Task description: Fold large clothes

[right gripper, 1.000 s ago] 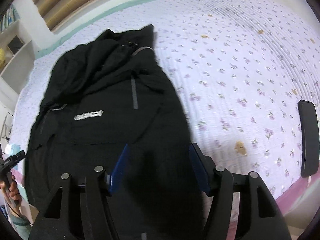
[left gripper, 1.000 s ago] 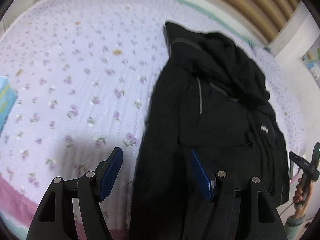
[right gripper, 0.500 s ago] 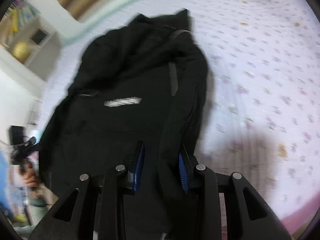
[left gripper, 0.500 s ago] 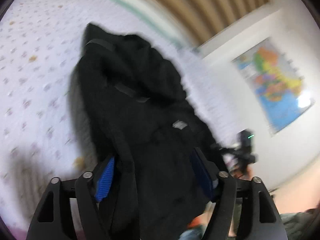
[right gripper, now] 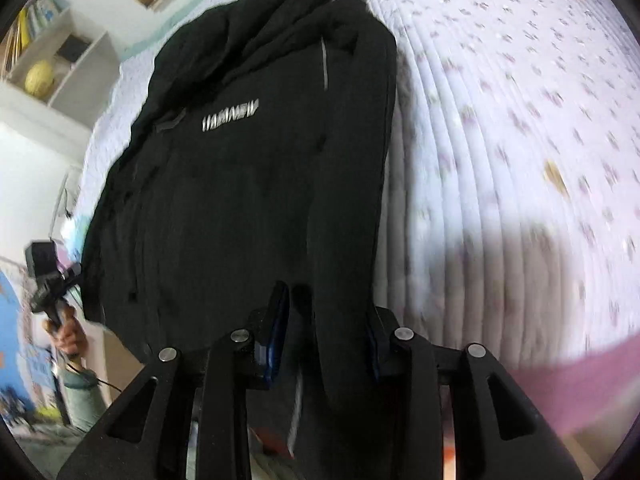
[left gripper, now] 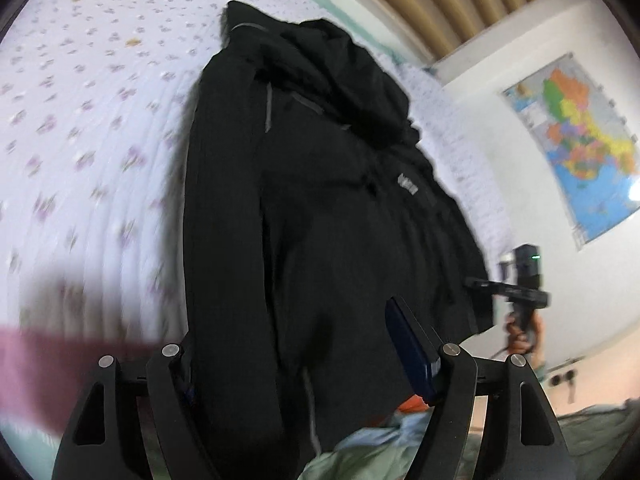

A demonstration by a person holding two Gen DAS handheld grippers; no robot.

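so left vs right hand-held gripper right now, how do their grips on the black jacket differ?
The left hand-held gripper stands wide, with a broad span of the black jacket between its fingers; the right hand-held gripper is narrowed, pinching a bunched fold of the jacket. The left's blue pad shows clear of the cloth on one side; the right's pads press close against it. Both sit at the jacket's near hem over the floral bedspread.

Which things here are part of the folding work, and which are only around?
Part of the job:
black jacket
right gripper, closed on its sleeve
left gripper, open around the fabric
bed quilt

Only around:
wall map
shelf
yellow ball
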